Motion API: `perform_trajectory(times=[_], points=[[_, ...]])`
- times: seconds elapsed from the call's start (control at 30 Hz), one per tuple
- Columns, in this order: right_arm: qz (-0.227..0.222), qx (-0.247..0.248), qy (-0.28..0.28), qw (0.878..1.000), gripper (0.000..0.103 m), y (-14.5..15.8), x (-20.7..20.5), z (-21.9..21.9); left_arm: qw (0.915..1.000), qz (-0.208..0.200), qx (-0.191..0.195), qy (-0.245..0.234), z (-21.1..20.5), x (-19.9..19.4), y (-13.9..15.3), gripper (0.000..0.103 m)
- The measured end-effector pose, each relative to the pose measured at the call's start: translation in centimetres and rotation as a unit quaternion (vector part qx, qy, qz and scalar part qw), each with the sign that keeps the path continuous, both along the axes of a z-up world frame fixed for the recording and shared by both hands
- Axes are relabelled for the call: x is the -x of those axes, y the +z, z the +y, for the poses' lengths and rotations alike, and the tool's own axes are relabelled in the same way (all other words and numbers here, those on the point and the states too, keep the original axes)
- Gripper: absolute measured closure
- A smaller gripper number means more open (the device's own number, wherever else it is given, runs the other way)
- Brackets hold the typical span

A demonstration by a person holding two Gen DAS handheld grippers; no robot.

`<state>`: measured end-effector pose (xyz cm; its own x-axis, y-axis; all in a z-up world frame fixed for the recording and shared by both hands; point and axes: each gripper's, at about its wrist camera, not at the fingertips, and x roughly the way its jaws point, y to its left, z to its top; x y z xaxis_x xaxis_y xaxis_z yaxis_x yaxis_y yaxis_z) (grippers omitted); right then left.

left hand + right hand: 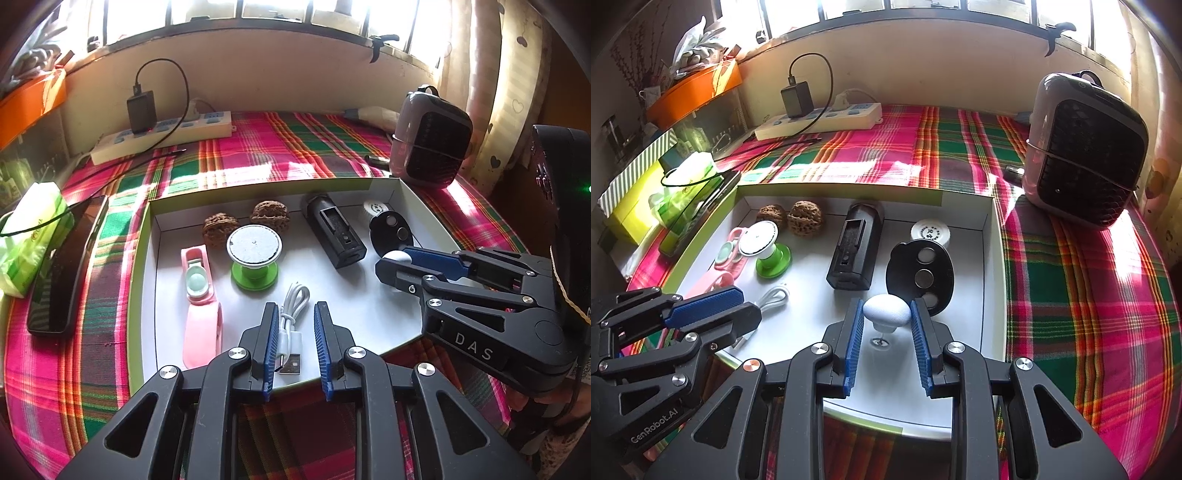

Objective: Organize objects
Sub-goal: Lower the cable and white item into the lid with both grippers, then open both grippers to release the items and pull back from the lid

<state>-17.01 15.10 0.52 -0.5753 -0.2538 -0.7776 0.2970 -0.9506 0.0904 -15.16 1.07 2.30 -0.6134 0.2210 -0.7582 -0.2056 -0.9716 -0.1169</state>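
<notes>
The right gripper (886, 332) is held over the near part of the white box (988, 258), its blue pads set narrowly on either side of a white knob (886, 310). The knob's domed cap is seen between the pads, touching or nearly touching them; whether it is truly clamped cannot be told. Its stem points down toward the box floor, so its long axis is roughly upright. Just beyond it a black oval disc (919, 273) is laid flat, its long axis running away from the gripper, and behind that a white round cap (930, 232) is seen near the far wall.

The left gripper (294, 343) is held at the near edge of the box, jaws parted by a moderate gap, with the white cable (290, 325) lying between the pads but untouched. The cable's long axis runs away from the gripper, its plug end nearest the camera.

To the left of the cable a pink strap (201, 302) is laid lengthwise. Beyond it a green spool (254, 258) is stood upright, with two walnuts (243, 219) behind it. A black case (334, 232) lies lengthwise between spool and disc.

Outside the box, on the plaid cloth (258, 155), a phone (66, 266), a tissue pack (29, 236), a power strip (162, 136) and a fan (430, 136) are seen.
</notes>
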Motion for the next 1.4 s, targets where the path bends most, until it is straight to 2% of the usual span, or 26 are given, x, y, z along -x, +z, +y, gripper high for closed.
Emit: perform_trajectory(times=[0.07, 0.4, 0.47, 0.5, 0.97, 1.1, 1.4], points=[[-0.003, 0.004, -0.002, 1.000, 0.068, 0.0, 0.0, 0.1, 1.0000, 0.002, 0.004, 0.001, 0.1, -0.1, 0.0, 0.082], [0.003, 0.007, -0.007, 1.000, 0.065, 0.3, -0.8, 0.3, 0.9998, 0.007, 0.013, 0.011, 0.1, -0.6, 0.5, 0.079], [0.006, 0.008, -0.009, 1.000, 0.053, 0.5, -1.0, 0.4, 0.9997, 0.009, 0.018, 0.016, 0.1, -0.8, 0.6, 0.078], [0.008, 0.009, -0.009, 1.000, 0.052, 0.6, -1.2, 0.3, 0.9996, 0.009, 0.018, 0.019, 0.1, -0.9, 0.7, 0.078], [0.038, 0.014, -0.025, 0.999, 0.052, 2.4, -4.5, 0.6, 0.9974, 0.031, 0.036, 0.053, 0.0, -3.7, 1.6, 0.078], [0.049, 0.016, -0.027, 0.998, 0.052, 3.0, -5.9, 0.5, 0.9957, 0.050, 0.049, 0.061, 0.4, -5.2, 2.2, 0.078], [0.041, 0.002, -0.030, 0.999, 0.052, 2.2, -8.8, 0.5, 0.9962, 0.040, 0.043, 0.064, 0.8, -8.1, 1.3, 0.078]])
